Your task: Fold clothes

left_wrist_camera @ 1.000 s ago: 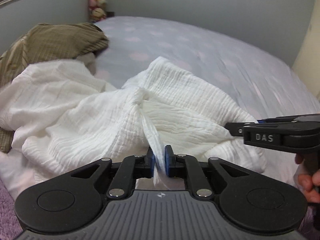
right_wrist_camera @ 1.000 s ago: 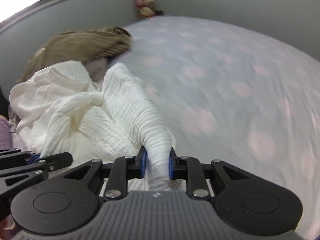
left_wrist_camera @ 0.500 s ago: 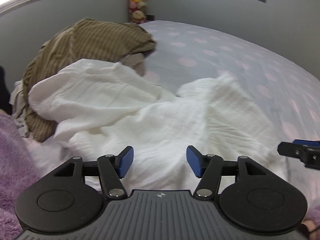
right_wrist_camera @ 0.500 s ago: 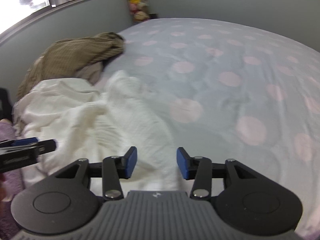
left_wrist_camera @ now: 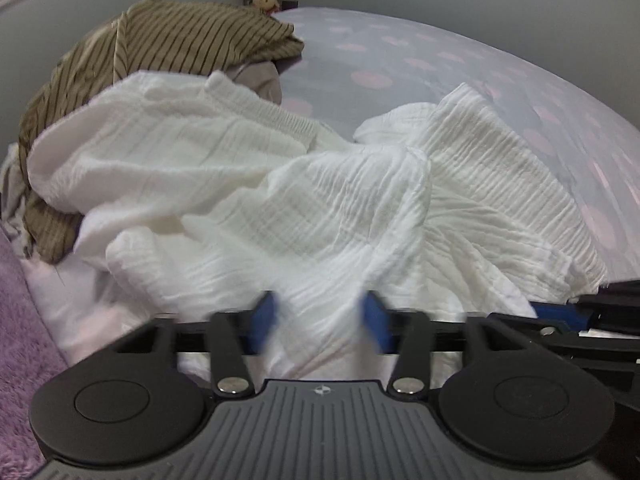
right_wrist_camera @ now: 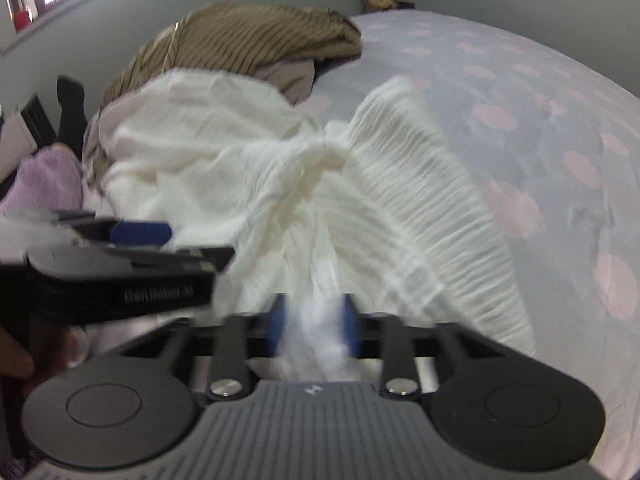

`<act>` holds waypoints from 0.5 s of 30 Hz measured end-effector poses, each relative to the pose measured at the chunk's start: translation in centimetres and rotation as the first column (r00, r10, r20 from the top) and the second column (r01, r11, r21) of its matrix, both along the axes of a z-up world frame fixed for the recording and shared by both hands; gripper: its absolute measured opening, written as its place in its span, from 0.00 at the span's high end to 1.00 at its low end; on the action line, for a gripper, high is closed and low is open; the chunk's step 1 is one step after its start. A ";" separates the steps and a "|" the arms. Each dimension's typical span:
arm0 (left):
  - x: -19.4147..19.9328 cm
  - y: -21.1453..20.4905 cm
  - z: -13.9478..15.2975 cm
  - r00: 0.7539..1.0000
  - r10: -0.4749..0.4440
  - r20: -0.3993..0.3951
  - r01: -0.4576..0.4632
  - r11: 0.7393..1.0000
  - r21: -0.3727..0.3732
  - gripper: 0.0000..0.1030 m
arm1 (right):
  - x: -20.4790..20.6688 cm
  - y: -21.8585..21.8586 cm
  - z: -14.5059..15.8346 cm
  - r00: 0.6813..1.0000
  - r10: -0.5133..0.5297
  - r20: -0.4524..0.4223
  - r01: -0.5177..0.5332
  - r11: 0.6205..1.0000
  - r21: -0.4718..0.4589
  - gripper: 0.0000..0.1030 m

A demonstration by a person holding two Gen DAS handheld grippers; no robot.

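Half a second ago both tools stood wide apart above the cloth with nothing between their pads; now each has dropped onto the crumpled white crinkle-gauze garment (left_wrist_camera: pixel 320 208) and is closing on a fresh fold of it. The left tool (left_wrist_camera: pixel 320 320) has a ridge of white fabric running between its blue pads, which are still well apart and blurred as they close, so the cloth is not yet pinched. The right tool (right_wrist_camera: pixel 314 324) is closing too and is much narrower, with a bunched tuft of the same fabric filling the gap and touching both pads; it looks gripped, or very nearly so. The garment lies heaped on the near side of the bed's grey sheet with pink dots (left_wrist_camera: pixel 500 80), partly over an olive-brown striped cloth (left_wrist_camera: pixel 180 40) that sits behind it, with a purple fluffy blanket (left_wrist_camera: pixel 20 320) at the left edge. The gauze looks light, limp and very soft; it should drape and slump instead of holding any shape, and its crinkled weave should give the pads good purchase. Pinching mid-panel only gathers bunches, so a hem or corner, such as the ribbed edge at the right (right_wrist_camera: pixel 440 216), seems the better place to hold for spreading it flat.
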State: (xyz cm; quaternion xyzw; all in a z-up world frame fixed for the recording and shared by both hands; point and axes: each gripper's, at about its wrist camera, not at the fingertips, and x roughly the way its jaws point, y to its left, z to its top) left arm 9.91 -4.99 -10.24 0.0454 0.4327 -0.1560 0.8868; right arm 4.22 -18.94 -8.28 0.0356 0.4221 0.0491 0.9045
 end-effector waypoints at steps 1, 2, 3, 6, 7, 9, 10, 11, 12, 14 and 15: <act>-0.1 0.1 0.1 1.000 -0.001 0.001 0.001 1.000 -0.006 0.81 | 0.0 -0.2 -0.1 1.000 -0.017 0.001 0.017 1.000 -0.005 0.91; -0.3 0.0 0.3 1.000 -0.007 0.007 0.007 1.000 -0.007 0.88 | -0.2 -0.7 0.1 0.999 -0.038 0.010 0.038 0.999 -0.005 0.93; -0.5 -0.2 0.5 1.000 -0.015 0.014 0.015 1.000 -0.007 0.90 | -0.4 -1.2 0.4 0.998 -0.060 0.023 0.060 0.998 -0.006 0.93; -1.3 -0.9 1.5 0.998 -0.055 0.036 0.056 0.998 -0.022 0.93 | -1.1 -2.6 1.8 0.990 -0.120 0.074 0.121 0.993 -0.005 0.94; -1.6 -1.2 1.9 0.996 -0.075 0.038 0.076 0.996 -0.038 0.93 | -1.4 -3.1 2.3 0.986 -0.140 0.088 0.142 0.990 -0.011 0.94; -2.3 -1.8 2.6 0.993 -0.112 0.041 0.115 0.991 -0.066 0.94 | -2.1 -4.0 3.1 0.977 -0.181 0.116 0.184 0.983 -0.024 0.95; -2.7 -2.3 3.0 0.990 -0.132 0.045 0.135 0.988 -0.071 0.94 | -2.5 -4.6 3.4 0.971 -0.204 0.126 0.209 0.978 -0.029 0.95; -3.1 -2.7 3.3 0.987 -0.151 0.048 0.155 0.985 -0.076 0.94 | -2.9 -5.1 3.7 0.965 -0.227 0.135 0.233 0.972 -0.033 0.95; -3.5 -3.1 3.6 0.984 -0.171 0.054 0.175 0.981 -0.080 0.94 | -3.3 -5.7 4.0 0.958 -0.250 0.144 0.258 0.966 -0.037 0.95; -4.3 -3.9 4.4 0.976 -0.210 0.062 0.215 0.972 -0.093 0.94 | -4.3 -7.0 4.6 0.941 -0.298 0.161 0.309 0.950 -0.047 0.95; -4.7 -4.3 4.7 0.972 -0.228 0.063 0.233 0.967 -0.103 0.95 | -4.9 -7.8 4.9 0.931 -0.322 0.169 0.335 0.941 -0.053 0.95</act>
